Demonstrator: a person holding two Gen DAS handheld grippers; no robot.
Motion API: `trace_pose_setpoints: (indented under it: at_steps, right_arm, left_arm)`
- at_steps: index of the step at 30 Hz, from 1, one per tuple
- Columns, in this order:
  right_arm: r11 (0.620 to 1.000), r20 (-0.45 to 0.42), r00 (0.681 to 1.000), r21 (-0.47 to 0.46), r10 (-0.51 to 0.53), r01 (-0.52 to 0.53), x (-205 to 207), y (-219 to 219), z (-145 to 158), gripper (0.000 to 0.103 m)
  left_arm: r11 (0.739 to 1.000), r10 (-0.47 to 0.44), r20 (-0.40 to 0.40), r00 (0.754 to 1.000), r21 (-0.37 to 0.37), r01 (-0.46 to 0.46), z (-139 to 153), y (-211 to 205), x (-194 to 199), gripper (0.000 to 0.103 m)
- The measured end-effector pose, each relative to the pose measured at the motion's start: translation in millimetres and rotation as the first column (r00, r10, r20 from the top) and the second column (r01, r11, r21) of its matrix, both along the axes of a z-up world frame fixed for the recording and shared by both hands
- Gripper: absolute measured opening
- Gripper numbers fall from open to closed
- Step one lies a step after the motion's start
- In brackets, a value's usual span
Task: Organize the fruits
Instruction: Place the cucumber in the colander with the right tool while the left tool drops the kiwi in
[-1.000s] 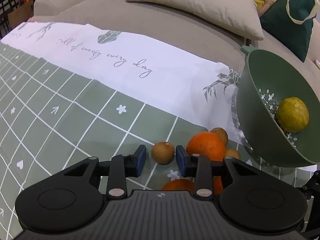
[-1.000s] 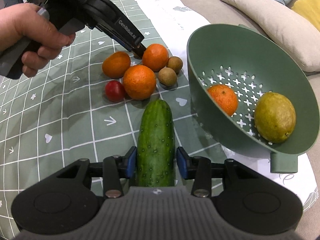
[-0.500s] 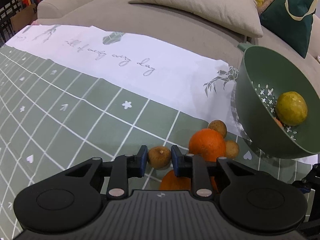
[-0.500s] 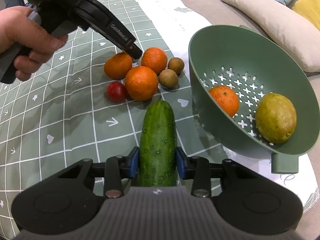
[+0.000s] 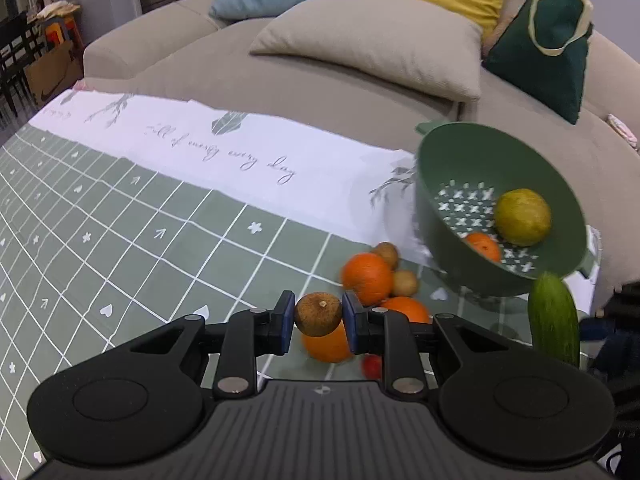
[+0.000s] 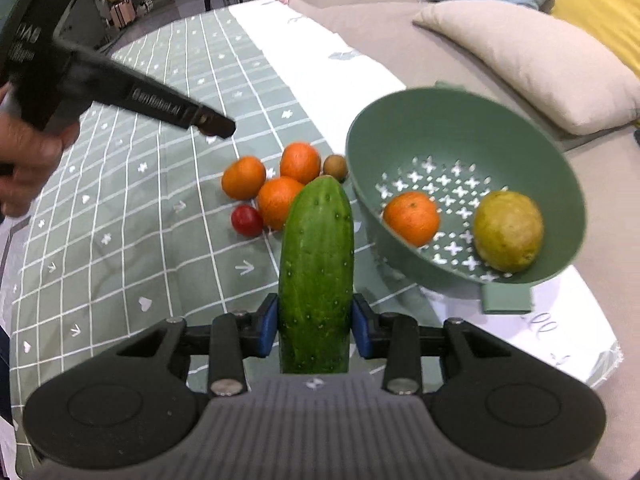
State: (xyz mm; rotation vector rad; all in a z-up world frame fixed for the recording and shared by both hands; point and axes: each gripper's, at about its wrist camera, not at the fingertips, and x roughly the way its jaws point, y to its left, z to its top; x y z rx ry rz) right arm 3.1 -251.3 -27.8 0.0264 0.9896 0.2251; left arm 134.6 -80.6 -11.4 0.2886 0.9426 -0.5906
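My left gripper (image 5: pixel 318 316) is shut on a small brown kiwi (image 5: pixel 319 314) and holds it above the table. My right gripper (image 6: pixel 316 322) is shut on a green cucumber (image 6: pixel 316 272), also lifted; the cucumber shows at the right of the left wrist view (image 5: pixel 554 320). The green colander (image 6: pixel 408 128) sits at the table's right edge and holds an orange (image 6: pixel 412 218) and a yellow-green fruit (image 6: pixel 508 230). Three oranges (image 6: pixel 276 200), a red tomato (image 6: pixel 247 220) and a brown kiwi (image 6: pixel 335 166) lie on the table left of the colander.
The table has a green grid cloth (image 6: pixel 132 216) with a white strip (image 5: pixel 224 152) along its far side. A beige sofa with cushions (image 5: pixel 372 52) stands behind the table. The left gripper's body (image 6: pixel 120 92) hangs above the fruit pile in the right wrist view.
My left gripper closed on the kiwi and lifted it off the table. My right gripper rose with the cucumber.
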Motion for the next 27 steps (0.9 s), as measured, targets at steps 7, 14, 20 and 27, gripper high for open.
trace_pose_setpoints:
  at_steps: [7, 14, 20, 27]
  right_arm:
    - [0.999, 0.100, 0.995, -0.036, 0.007, -0.003, 4, -13, 43, 0.034]
    - [0.999, 0.169, 0.986, -0.052, 0.013, -0.004, 24, -49, 91, 0.034]
    - [0.983, 0.233, 0.964, -0.159, 0.131, -0.095, 55, -79, 119, 0.034]
    - [0.912, 0.176, 0.927, -0.309, 0.332, -0.268, 103, -94, 96, 0.034]
  left_arm:
    - [0.999, -0.035, 0.042, 0.999, -0.013, 0.035, 24, -16, -20, 0.028]
    - [0.995, -0.089, 0.073, 0.993, -0.035, 0.092, 38, -45, -29, 0.028]
    - [0.987, -0.140, 0.077, 0.987, -0.062, 0.145, 36, -81, -33, 0.028]
    - [0.977, -0.197, 0.066, 0.978, -0.068, 0.202, 22, -122, -36, 0.028]
